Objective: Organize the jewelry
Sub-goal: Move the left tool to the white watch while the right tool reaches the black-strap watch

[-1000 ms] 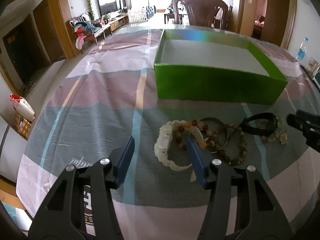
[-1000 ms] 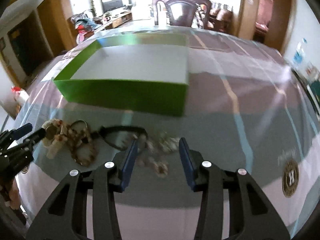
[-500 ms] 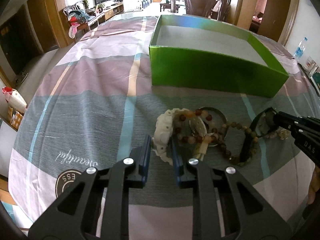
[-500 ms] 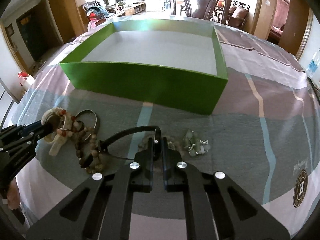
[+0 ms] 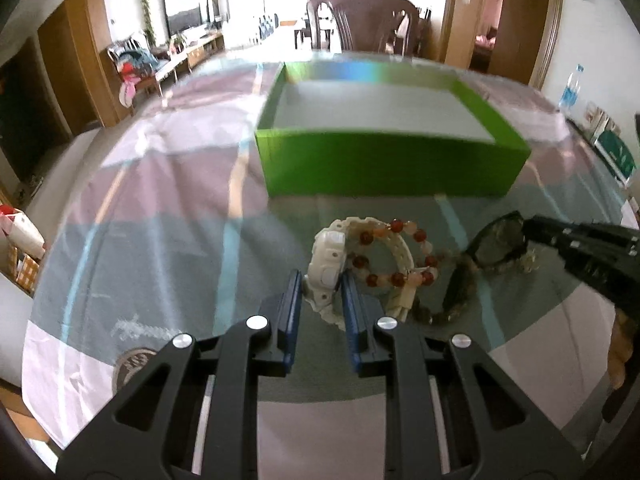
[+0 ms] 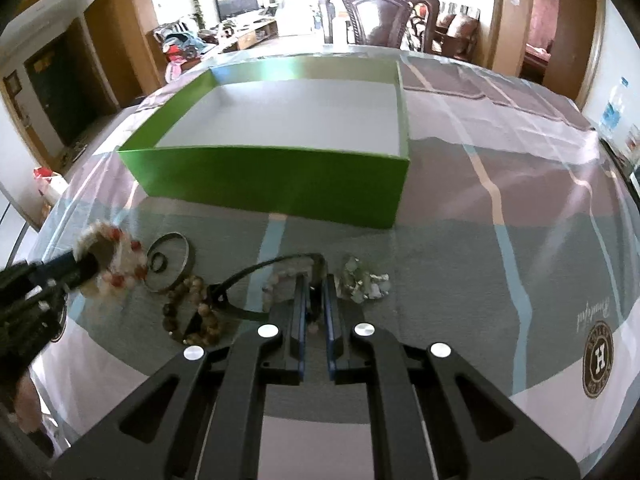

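Jewelry: left claw [image 5: 320, 286] has closed on the watch [image 5: 330, 264], right claw [image 6: 316, 292] on the black band [image 6: 280, 260]; both are ready to lift to the box [image 6: 280, 184].

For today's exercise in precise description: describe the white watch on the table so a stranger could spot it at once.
Start at the big green box on the striped tablecloth; the jewelry lies in front of its near wall. At the left end of that cluster is the white watch, gripped between the blue pads of the left gripper. It is chunky, white and plastic-looking; the red-beaded bracelet hangs around its strap.
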Demonstrator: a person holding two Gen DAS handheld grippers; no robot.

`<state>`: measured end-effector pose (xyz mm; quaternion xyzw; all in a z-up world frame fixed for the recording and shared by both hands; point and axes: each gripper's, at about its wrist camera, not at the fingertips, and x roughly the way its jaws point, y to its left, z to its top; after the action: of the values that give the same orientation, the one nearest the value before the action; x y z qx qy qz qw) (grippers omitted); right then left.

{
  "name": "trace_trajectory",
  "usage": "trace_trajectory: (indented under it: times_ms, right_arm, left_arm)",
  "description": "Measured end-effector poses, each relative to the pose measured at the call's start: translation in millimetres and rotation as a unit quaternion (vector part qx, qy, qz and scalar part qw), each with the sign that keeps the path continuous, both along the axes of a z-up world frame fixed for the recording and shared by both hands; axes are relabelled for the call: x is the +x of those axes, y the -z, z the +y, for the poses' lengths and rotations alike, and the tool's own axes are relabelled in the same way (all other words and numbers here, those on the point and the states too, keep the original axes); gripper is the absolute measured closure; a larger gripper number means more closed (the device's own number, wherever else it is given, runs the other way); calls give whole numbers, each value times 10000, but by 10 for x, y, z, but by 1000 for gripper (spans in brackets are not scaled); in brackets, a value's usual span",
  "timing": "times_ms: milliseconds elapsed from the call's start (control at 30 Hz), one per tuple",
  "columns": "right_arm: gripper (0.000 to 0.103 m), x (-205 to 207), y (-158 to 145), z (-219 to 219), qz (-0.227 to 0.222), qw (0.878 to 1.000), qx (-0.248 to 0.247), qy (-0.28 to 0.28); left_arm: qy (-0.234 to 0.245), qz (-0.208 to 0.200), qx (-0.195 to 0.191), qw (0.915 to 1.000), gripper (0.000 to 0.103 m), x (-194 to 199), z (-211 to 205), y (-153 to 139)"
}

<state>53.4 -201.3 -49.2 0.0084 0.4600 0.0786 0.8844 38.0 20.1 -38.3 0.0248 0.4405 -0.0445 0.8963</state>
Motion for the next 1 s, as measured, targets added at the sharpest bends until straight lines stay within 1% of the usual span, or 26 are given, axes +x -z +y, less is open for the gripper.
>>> trace_trajectory:
  times_ms: [33, 67, 133, 167, 233, 333, 400, 467, 500, 567, 633, 700, 767, 833, 867, 900, 933, 1000]
  right_arm:
    - [87, 4, 13, -18, 35, 10000, 21, 35]
    - [78, 3, 18, -37, 44, 9999, 47, 80]
    - [72, -11, -3, -68, -13, 9998, 125, 155]
    - [71, -22, -27, -73, -59, 9997, 188, 161]
    - [71, -40, -84, -16, -122, 9993, 357, 13]
    - [71, -69, -87, 215, 4, 9975, 469, -521]
    - [71, -99, -69, 406, 67, 9945, 519, -904]
    - [72, -109, -50, 556, 140, 9907, 614, -1203]
    - [72, -105, -41, 631, 188, 9887, 643, -1338]
    - [72, -70, -21, 815, 240, 9835, 597, -1690]
    - [72, -17, -4, 953, 184, 9797, 404, -1954]
    - [72, 82, 45, 1064, 249, 9734, 270, -2263]
    - [72, 163, 99, 1141, 392, 9676, 258, -2481]
    - [72, 233, 158, 1170, 513, 9650, 291, -2556]
    - [72, 265, 185, 1173, 579, 9635, 327, -2593]
    - [76, 269, 202, 1187, 632, 9624, 354, -2617]
    - [89, 269, 212, 1185, 697, 9605, 427, -2662]
    - [91, 254, 191, 1207, 723, 9614, 385, -2625]
  left_arm:
    - [-10, 47, 26, 10000, 82, 1, -4, 33]
    - [-41, 91, 54, 9999, 81, 11, 5, 63]
    - [-89, 108, 82, 9999, 82, 28, 32, 89]
    - [-91, 108, 76, 9999, 82, 26, 47, 97]
    - [-93, 110, 61, 9999, 82, 29, 64, 98]
    - [-139, 109, 8, 9998, 80, 26, 105, 96]
    - [-174, 99, 2, 9998, 70, 11, 136, 100]
    - [-188, 124, -13, 9997, 66, -7, 175, 117]
    - [-177, 142, -29, 9997, 66, -17, 189, 124]
    - [-164, 148, -10, 9998, 66, -40, 195, 132]
    - [-143, 141, -20, 9998, 66, -66, 202, 129]
    - [-119, 142, -59, 9998, 64, -96, 225, 130]
    - [-132, 153, -77, 9998, 62, -113, 245, 140]
    - [-160, 182, -95, 9997, 62, -122, 267, 157]
    - [-163, 189, -120, 9996, 60, -126, 278, 164]
    - [-166, 187, -130, 9996, 59, -132, 285, 166]
    - [-166, 188, -139, 9996, 58, -136, 290, 168]
    - [-173, 188, -123, 9996, 57, -129, 288, 172]
